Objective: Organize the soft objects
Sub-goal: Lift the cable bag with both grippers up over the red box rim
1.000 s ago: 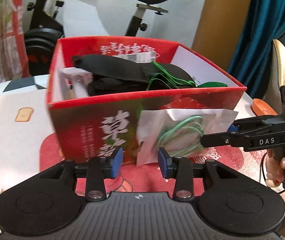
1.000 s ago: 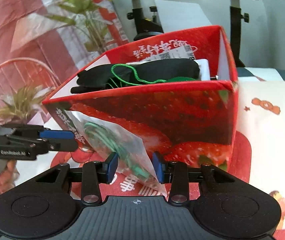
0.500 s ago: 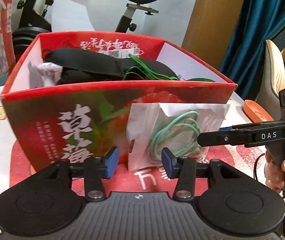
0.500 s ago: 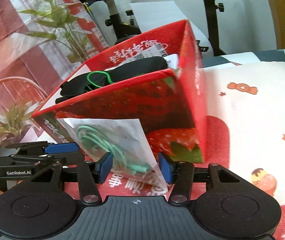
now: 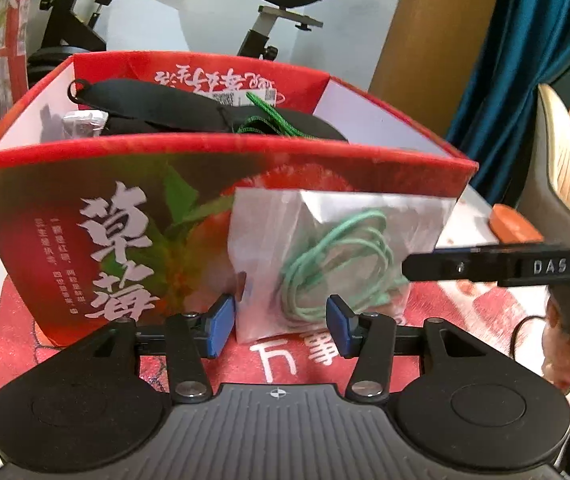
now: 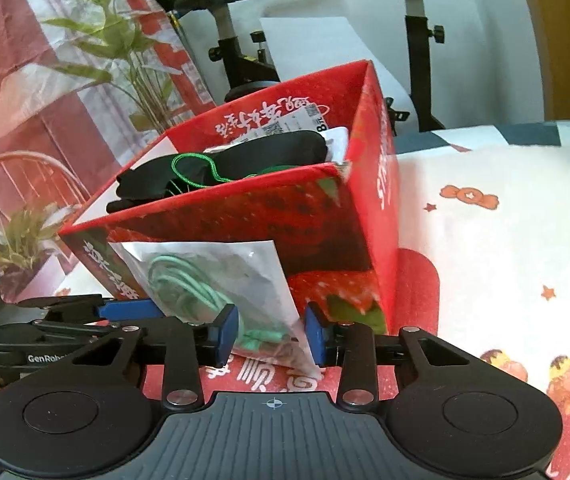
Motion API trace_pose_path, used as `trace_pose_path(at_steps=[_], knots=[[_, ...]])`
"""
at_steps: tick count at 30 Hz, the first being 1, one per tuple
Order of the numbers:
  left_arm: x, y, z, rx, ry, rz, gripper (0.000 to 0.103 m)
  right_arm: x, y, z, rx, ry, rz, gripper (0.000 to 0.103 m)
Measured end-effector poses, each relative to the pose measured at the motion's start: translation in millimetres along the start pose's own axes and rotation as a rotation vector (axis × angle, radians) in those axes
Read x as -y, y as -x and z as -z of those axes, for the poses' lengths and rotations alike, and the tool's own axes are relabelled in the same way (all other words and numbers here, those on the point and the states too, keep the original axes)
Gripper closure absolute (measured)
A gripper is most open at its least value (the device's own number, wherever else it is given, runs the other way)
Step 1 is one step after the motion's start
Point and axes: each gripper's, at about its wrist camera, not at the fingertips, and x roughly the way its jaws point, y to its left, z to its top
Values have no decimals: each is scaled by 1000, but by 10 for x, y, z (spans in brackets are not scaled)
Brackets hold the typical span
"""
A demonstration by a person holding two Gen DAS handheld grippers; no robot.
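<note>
Bright, even indoor light — whites blown out, fisheye bending at edges, slight motion blur.

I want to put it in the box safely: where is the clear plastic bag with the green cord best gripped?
Grip the clear plastic bag with the green cord by its flat upper edge, coming from above; it stands against the red cardboard box, with the cord bunched low.

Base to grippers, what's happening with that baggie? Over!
Left gripper open, jaws just widening, cord bag just ahead. Right gripper just closing, pinching the bag. Red box right behind, nothing blocking.
</note>
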Motion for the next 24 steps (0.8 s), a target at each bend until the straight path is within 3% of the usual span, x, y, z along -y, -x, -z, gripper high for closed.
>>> trace_pose_path(at_steps=[15, 24], knots=[[-64, 53, 33, 15, 44, 12, 50, -251, -115, -94, -22, 81, -20, 76], [-129, 340, 0, 72, 52, 37, 57, -476, -59, -194, 0, 115, -42, 79]])
